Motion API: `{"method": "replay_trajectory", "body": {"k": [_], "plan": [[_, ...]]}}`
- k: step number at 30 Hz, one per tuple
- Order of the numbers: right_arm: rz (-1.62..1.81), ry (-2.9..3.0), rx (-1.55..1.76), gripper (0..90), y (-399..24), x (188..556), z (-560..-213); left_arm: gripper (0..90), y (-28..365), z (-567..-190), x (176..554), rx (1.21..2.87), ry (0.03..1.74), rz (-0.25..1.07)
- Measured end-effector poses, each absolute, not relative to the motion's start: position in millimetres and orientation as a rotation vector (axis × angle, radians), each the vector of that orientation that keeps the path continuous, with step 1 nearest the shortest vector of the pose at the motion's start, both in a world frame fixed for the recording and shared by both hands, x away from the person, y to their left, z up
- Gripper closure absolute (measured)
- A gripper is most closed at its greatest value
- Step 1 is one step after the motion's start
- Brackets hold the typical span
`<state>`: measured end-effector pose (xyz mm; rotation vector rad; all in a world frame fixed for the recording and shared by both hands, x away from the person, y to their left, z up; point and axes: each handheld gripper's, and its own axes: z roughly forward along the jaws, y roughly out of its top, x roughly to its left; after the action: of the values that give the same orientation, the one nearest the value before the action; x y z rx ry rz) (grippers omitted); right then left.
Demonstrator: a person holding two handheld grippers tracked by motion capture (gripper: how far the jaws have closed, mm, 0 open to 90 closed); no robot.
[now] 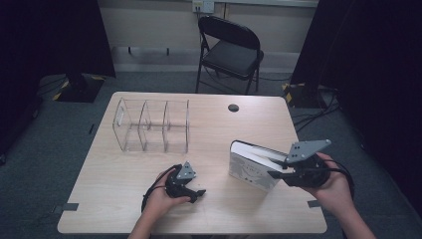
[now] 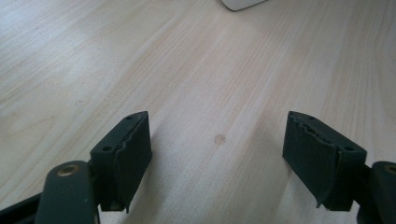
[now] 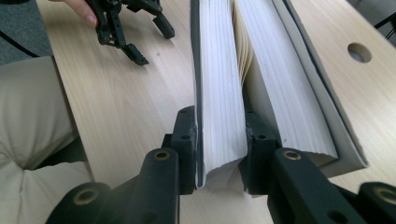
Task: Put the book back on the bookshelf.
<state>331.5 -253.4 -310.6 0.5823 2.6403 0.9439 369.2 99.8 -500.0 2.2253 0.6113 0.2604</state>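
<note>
A thick book [image 1: 251, 167] with a grey cover stands on its edge on the wooden table [image 1: 114, 199], right of centre, partly fanned apart. My right gripper [image 1: 276, 174] comes at it from the right. In the right gripper view the right gripper [image 3: 220, 140] is shut on the book's [image 3: 219, 70] front cover and a wad of white pages, while the remaining pages and back cover splay to the right. My left gripper [image 1: 196, 194] rests low near the table's front edge, left of the book. Its jaws [image 2: 217, 149] stand open over bare wood with nothing between them.
A clear plastic organiser [image 1: 152, 124] with three compartments stands at the back left of the table. A round cable hole [image 1: 233, 107] lies near the far edge. A black folding chair [image 1: 231, 52] stands behind the table. A pale corner of the book [image 2: 243, 3] shows ahead of the left gripper.
</note>
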Motion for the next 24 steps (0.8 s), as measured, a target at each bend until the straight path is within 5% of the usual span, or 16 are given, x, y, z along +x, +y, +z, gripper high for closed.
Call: {"method": "replay_trajectory", "body": {"k": [24], "plan": [[0.842,2.723,0.526,71.4,-250.5,338.5,-304.7,21.3,99.4,-500.5,369.2,2.225,0.603,0.251]]}}
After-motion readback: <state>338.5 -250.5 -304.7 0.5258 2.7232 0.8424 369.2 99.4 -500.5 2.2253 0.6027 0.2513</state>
